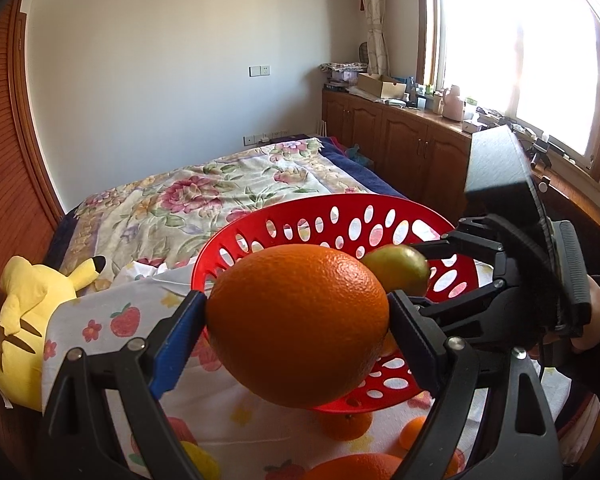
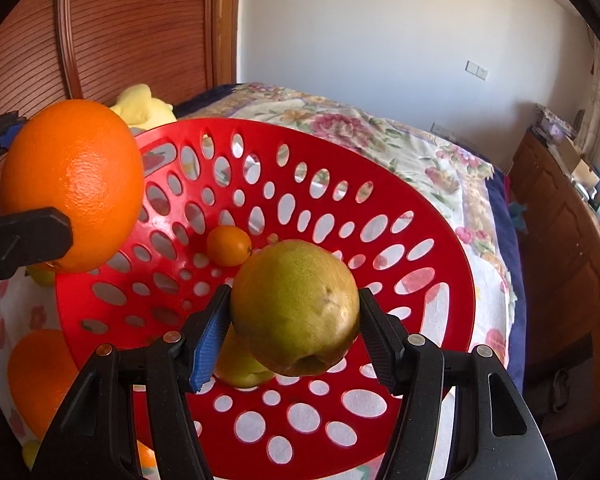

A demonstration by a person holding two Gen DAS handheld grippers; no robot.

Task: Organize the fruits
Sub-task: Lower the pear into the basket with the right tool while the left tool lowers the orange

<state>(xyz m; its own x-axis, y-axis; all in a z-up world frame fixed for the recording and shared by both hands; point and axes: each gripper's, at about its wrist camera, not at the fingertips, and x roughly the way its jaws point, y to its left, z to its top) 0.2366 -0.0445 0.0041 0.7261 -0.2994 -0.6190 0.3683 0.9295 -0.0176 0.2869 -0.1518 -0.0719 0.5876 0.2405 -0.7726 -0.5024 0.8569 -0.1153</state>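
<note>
1 red basket point(image 2: 440, 240), 2 pears point(image 2: 296, 308), approx 6 oranges point(image 2: 74, 184)

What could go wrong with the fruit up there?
The orange is pinched only at its sides by the left hand-held gripper, near the bowl rim, so it might slip onto the bed. The pear, if dropped, might bump the small orange in the bowl.
</note>
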